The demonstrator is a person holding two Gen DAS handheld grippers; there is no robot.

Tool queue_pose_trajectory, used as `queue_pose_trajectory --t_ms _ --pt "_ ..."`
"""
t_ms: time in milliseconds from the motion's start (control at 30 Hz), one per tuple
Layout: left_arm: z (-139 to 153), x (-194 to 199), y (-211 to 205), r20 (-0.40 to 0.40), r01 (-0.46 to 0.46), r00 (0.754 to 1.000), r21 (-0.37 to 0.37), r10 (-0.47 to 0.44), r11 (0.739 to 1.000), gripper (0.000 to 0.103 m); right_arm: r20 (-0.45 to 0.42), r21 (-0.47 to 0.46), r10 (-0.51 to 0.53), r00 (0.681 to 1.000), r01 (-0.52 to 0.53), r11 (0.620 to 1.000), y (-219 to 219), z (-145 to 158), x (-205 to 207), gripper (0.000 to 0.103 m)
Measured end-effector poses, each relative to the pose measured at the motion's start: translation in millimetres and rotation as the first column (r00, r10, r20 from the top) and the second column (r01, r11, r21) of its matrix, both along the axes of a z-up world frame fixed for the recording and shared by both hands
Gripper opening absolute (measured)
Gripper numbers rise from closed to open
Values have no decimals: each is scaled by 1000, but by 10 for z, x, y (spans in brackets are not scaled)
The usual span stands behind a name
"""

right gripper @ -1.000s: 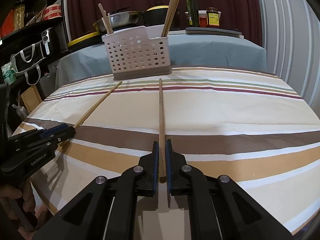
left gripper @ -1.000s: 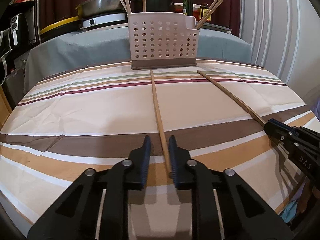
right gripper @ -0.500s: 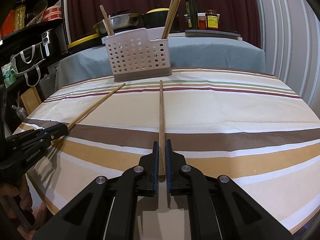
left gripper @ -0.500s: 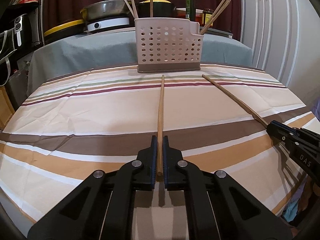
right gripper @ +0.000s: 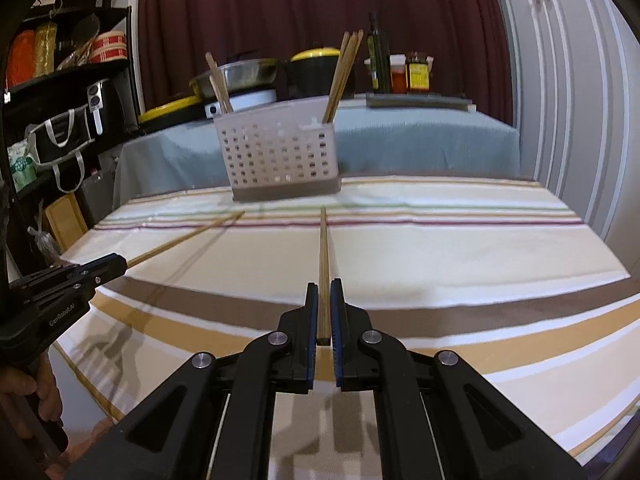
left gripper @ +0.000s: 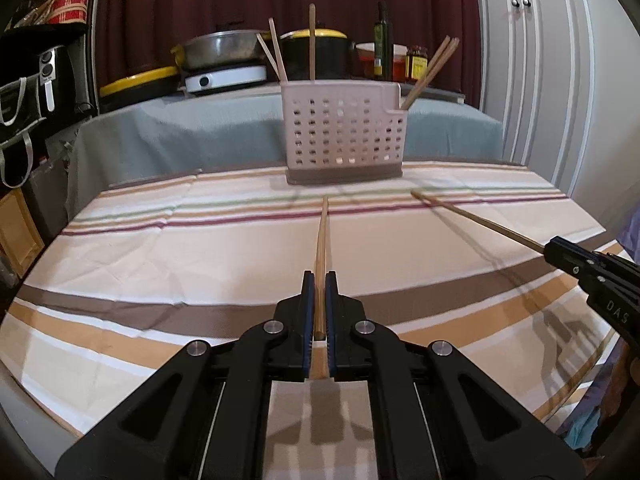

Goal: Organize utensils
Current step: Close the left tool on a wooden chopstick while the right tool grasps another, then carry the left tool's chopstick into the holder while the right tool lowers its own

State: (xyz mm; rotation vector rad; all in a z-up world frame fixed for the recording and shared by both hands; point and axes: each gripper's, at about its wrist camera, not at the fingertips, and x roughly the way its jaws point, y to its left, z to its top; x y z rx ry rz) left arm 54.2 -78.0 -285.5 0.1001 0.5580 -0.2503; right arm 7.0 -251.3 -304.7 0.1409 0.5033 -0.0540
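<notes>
Chopsticks: left tool [left gripper: 319, 300] clamps one [left gripper: 321, 240]; right tool [right gripper: 324, 308] clamps another [right gripper: 323, 256].

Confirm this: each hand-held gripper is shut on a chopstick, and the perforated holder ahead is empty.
Not empty. The left wrist view shows chopsticks standing in the perforated holder. The rest holds: left hand-held gripper and right hand-held gripper each clamp a chopstick.

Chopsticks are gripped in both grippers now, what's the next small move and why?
Probably carry both toward the perforated caddy. The left gripper and right gripper each clamp a chopstick by its near end, tips off the striped cloth.
</notes>
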Motion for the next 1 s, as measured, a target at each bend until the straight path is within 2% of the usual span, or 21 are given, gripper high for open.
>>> queue_pose_trajectory --t_ms 600,800,1000 --pt "824 -92 233 157 -33 987 -46 40 998 6 173 -43 -6 985 14 999 -19 746 -74 7" --pt "1075 69 341 172 -46 983 -68 58 997 6 180 -55 -1 984 12 998 -43 912 58 7" --pt "1219 318 320 183 -64 980 -53 73 997 6 174 -63 -6 985 17 998 -53 1007 263 7"
